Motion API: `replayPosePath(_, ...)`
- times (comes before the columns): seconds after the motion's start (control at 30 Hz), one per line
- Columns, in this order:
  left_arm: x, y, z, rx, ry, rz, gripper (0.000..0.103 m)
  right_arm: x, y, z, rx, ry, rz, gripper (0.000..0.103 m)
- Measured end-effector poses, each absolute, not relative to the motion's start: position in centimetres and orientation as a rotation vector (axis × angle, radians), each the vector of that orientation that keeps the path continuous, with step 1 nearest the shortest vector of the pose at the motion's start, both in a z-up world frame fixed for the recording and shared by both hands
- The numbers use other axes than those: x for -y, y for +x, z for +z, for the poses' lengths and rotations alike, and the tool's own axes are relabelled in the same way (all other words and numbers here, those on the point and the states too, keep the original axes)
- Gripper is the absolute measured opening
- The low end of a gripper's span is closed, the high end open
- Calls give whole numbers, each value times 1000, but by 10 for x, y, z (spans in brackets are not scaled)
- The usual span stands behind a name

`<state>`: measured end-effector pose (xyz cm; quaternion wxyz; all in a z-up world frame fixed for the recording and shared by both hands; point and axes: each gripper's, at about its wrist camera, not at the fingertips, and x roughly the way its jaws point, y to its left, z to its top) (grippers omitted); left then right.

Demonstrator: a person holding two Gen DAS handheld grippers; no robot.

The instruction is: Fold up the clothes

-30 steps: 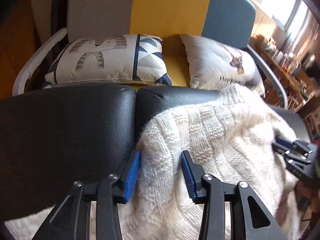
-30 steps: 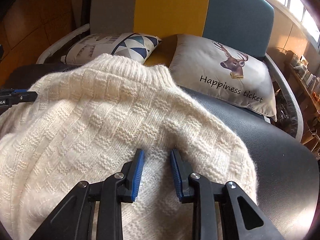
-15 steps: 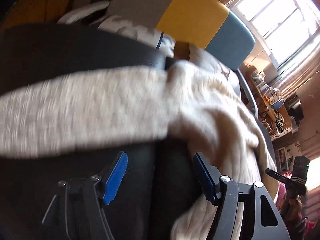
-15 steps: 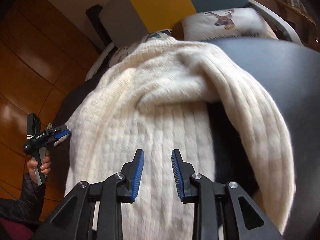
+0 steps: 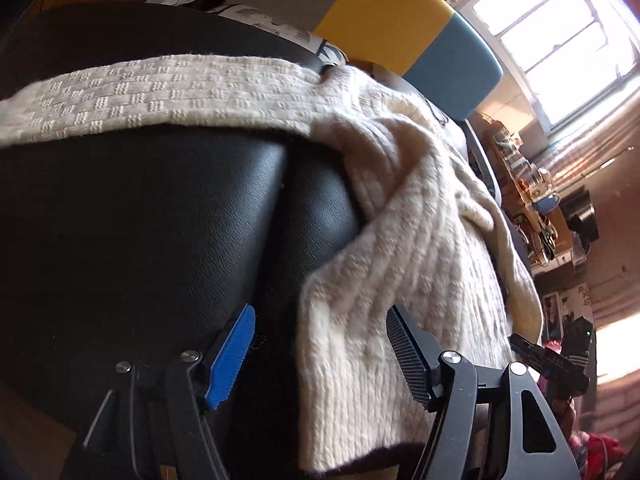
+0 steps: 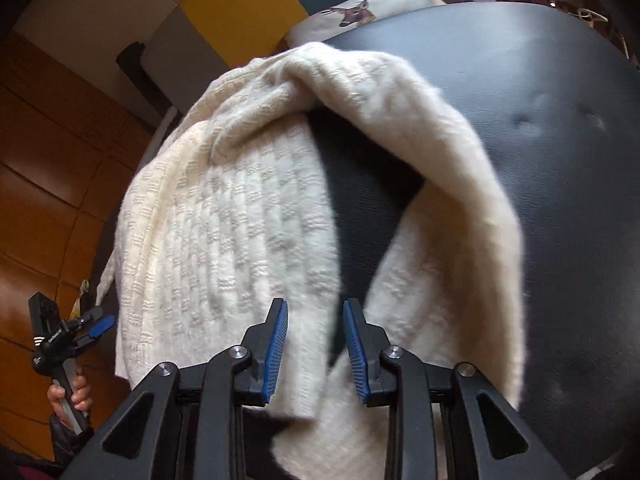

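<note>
A cream knitted sweater [image 5: 400, 208] lies spread over a black leather seat [image 5: 160, 220], body running from the middle down to 6 o'clock in both wrist views. In the left view one sleeve [image 5: 160, 92] stretches flat toward 9 o'clock across the leather. In the right view the other sleeve [image 6: 460, 184] loops out toward 3 o'clock and curls back to the hem, bare leather showing inside the loop.

The left gripper [image 5: 320, 352] hangs over the sweater's edge, jaws wide apart, nothing between them but seat and knit below. The right gripper [image 6: 315, 350] sits over the hem, jaws apart with a narrow gap; whether the pads touch the wool is hard to tell. At 8 o'clock in the right view a hand [image 6: 70, 400] grips the left tool's handle. A deer-print cushion [image 6: 360, 12] peeks up at 12 o'clock.
</note>
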<state>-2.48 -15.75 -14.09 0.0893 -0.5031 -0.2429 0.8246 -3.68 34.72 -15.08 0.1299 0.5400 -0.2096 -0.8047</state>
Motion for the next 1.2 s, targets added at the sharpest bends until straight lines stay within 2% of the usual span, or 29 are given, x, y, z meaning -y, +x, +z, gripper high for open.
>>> replayPosePath(0.17,141,-10,-139,708,-1493,2446,70,-397,-41,-137,498,1637,-2556,29)
replayPosePath(0.27,134,-9,-137,693,-1484,2450,70,-442,-49,-117,389,1709,-2886,29)
replayPosePath(0.3,133,-8,-136,685,-1481,2452,70,-453,-49,-109,449,1691,-2930,32)
replayPosePath(0.37,130,-7,-134,667,-1475,2459,70,-466,-45,-95,717,1523,-2832,32)
replayPosePath(0.4,131,-7,-133,664,-1471,2464,70,-461,-43,-91,775,1458,-2755,32)
replayPosePath(0.5,137,-8,-133,681,-1471,2464,70,-418,-43,-94,775,1366,-2461,33)
replayPosePath(0.7,143,-6,-134,708,-1479,2450,70,-331,-55,-153,587,1602,-2207,33)
replayPosePath(0.87,149,1,-137,725,-1484,2442,70,-324,-60,-168,659,1598,-2203,33)
replayPosePath(1.03,149,1,-145,759,-1507,2410,70,-319,-59,-171,677,1528,-2212,46)
replayPosePath(1.17,144,1,-150,782,-1516,2379,70,-308,-55,-167,537,1480,-2287,46)
replayPosePath(1.2,143,2,-150,784,-1516,2374,70,-298,-54,-164,411,1498,-2333,46)
